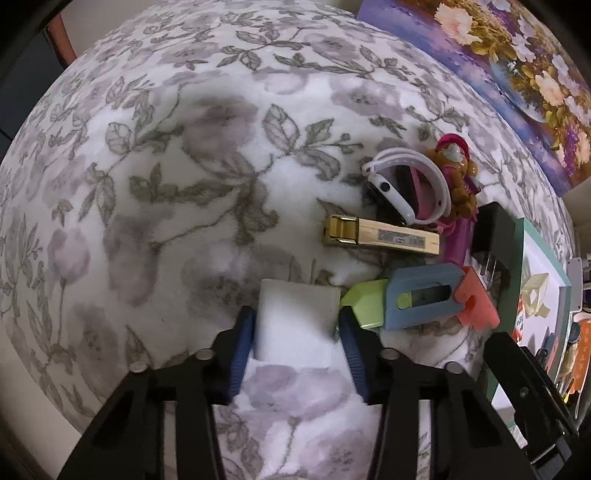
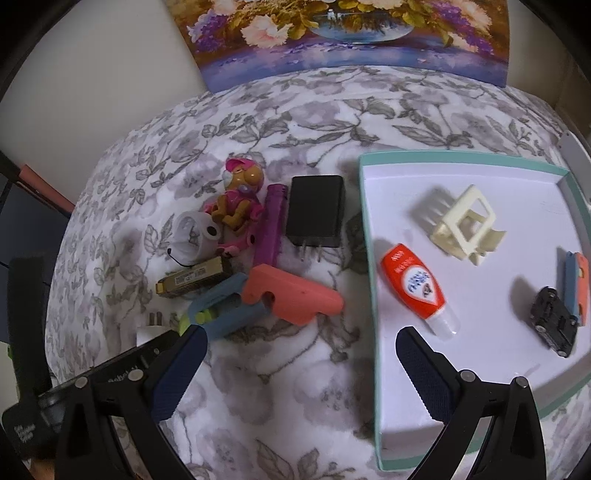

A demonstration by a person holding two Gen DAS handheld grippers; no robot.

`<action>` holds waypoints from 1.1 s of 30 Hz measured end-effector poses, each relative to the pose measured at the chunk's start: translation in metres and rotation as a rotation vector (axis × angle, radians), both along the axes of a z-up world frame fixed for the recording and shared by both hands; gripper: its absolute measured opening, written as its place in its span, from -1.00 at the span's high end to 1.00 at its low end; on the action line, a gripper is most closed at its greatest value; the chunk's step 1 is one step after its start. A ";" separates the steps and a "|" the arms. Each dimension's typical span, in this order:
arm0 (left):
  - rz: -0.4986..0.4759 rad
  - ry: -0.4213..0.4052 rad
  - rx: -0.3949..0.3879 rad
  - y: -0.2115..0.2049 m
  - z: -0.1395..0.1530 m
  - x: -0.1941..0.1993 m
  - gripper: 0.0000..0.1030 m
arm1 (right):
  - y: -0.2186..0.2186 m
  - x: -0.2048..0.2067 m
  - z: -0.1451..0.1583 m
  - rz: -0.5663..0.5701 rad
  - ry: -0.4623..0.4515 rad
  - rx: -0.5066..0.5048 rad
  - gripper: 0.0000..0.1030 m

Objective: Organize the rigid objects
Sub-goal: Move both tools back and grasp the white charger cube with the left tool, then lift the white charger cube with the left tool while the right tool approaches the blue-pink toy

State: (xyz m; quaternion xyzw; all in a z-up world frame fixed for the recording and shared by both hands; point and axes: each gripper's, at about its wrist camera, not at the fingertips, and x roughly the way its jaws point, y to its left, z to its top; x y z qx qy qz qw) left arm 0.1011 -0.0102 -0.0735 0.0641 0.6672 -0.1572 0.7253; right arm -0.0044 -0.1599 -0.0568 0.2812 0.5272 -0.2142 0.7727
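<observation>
My left gripper [image 1: 297, 328] has its blue pads on both sides of a white charger block [image 1: 295, 317] that rests on the floral blanket. Beside it lie a blue, green and coral utility knife [image 1: 424, 302], a gold clip [image 1: 380, 236], a white watch [image 1: 399, 188] and a pink toy figure [image 1: 458, 173]. My right gripper [image 2: 301, 365] is open and empty above the blanket, next to the teal-rimmed white tray [image 2: 369, 236]. The tray holds a red glue bottle [image 2: 415, 288], a cream hair claw [image 2: 461, 225], a black toy car [image 2: 554, 321] and a small knife [image 2: 576, 284].
A black charger [image 2: 316, 210] and a purple tube [image 2: 271, 225] lie left of the tray. A flower painting [image 2: 351, 33] leans at the back of the bed. Cluttered items [image 1: 569, 350] show past the bed's right edge.
</observation>
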 end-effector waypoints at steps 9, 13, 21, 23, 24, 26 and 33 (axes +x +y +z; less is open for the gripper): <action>0.039 -0.019 0.015 0.015 0.004 0.016 0.11 | 0.005 0.014 -0.002 0.027 -0.013 -0.028 -1.00; 0.080 -0.028 0.016 0.032 0.005 0.025 0.11 | 0.010 0.020 0.000 0.072 -0.023 -0.038 -1.00; 0.107 -0.034 0.011 0.050 0.004 0.038 0.11 | 0.017 0.035 -0.016 0.139 0.004 -0.041 -1.00; 0.105 -0.034 0.009 0.053 0.002 0.041 0.11 | 0.016 0.039 -0.020 0.145 0.005 -0.045 -1.00; 0.105 -0.033 0.007 0.053 0.002 0.042 0.11 | 0.015 0.041 -0.021 0.148 0.006 -0.058 -1.00; 0.107 -0.032 0.001 0.052 0.002 0.044 0.11 | 0.012 0.045 -0.025 0.147 0.008 -0.053 -1.00; 0.120 -0.021 -0.012 0.054 -0.007 0.055 0.11 | 0.006 0.046 -0.043 0.082 0.037 0.071 -1.00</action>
